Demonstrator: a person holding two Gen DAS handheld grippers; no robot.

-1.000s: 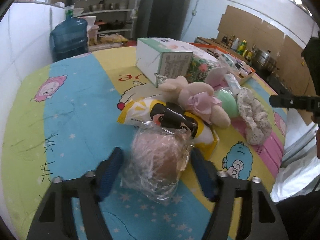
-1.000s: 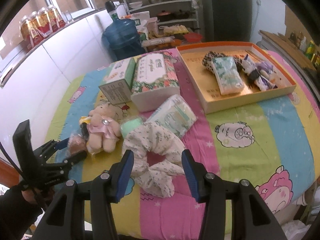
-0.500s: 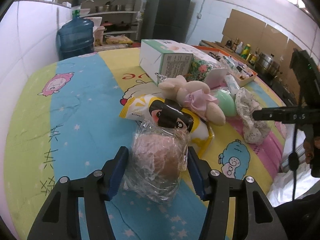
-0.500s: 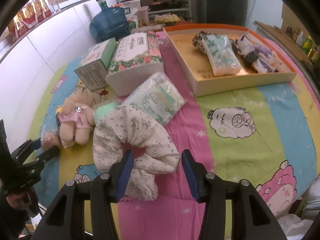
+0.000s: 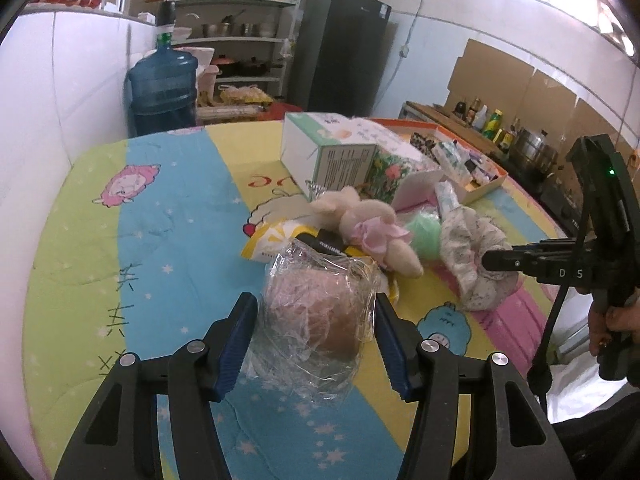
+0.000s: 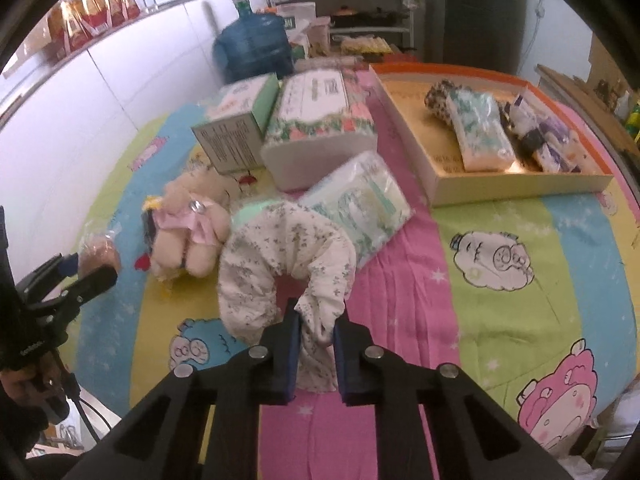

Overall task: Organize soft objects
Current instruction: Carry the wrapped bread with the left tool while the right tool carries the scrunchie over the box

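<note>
The right gripper (image 6: 316, 330) has just closed, and its blue fingers (image 6: 290, 344) are now clenched on the near end of the floral scrunchie (image 6: 280, 264), a pale, ruffled ring of cloth lying on the pink stripe of the cartoon-print surface (image 6: 520, 280). At about 10 o'clock from the scrunchie lies a plush bear (image 6: 188, 228) in a pink dress, and just past the scrunchie at 1 o'clock sits a soft tissue pack (image 6: 360, 204), touching it. Farther off at 1 o'clock stands an orange-rimmed tray (image 6: 516, 188) holding another tissue pack and small wrapped items. Two tissue boxes (image 6: 304, 128) stand side by side at 12 o'clock. In the left wrist view, the left gripper (image 5: 314, 344) has its fingers (image 5: 236, 344) pressed against both sides of a plastic-wrapped bun (image 5: 316, 312), grasping it by the crinkled wrap above the blue stripe. Behind the bun, at 12 o'clock, lies a yellow snack bag (image 5: 280, 240), partly under the bear. A blue water jug (image 5: 164, 88) stands beyond the far edge of the surface at 11 o'clock.
</note>
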